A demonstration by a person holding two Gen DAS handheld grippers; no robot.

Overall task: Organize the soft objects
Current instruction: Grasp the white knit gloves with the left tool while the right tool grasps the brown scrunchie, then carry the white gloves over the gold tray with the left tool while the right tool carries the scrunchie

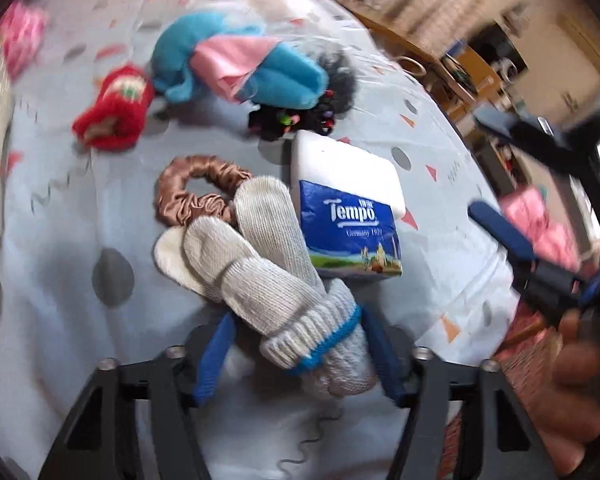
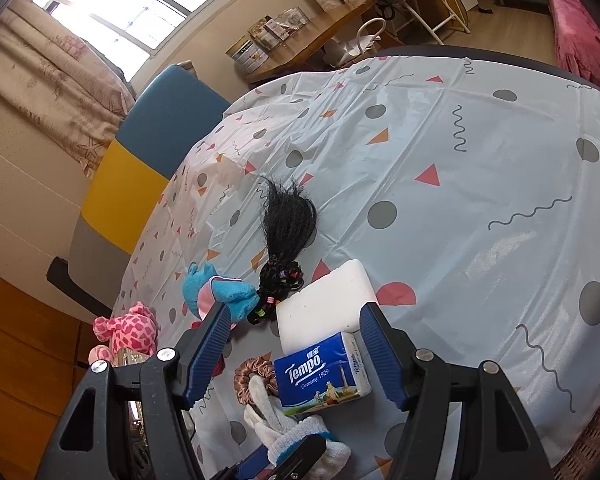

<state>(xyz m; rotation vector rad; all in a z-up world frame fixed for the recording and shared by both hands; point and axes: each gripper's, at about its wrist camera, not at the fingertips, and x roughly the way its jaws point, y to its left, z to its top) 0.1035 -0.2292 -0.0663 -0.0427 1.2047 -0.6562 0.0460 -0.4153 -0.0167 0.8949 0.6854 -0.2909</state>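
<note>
My left gripper (image 1: 300, 356) holds a pair of grey knit gloves (image 1: 260, 264) by their blue-trimmed cuffs, jaws closed on them, above the table. Under the gloves lie a brown satin scrunchie (image 1: 192, 188), a blue Tempo tissue pack (image 1: 350, 232) and a white sponge block (image 1: 340, 160). Further off are a blue and pink plush (image 1: 236, 60), a red knit piece (image 1: 116, 108) and a black hair bundle (image 1: 300, 116). My right gripper (image 2: 294, 354) is open and empty, hovering above the tissue pack (image 2: 320, 376) and sponge (image 2: 324, 308). The gloves (image 2: 284, 428) show below it.
The table carries a pale cloth (image 2: 480, 184) with dots and triangles. A pink spotted plush (image 2: 128, 330) lies at the table's left edge. A blue and yellow chair (image 2: 140, 160) stands beyond the table. A wooden bench with boxes (image 2: 300, 44) is further back.
</note>
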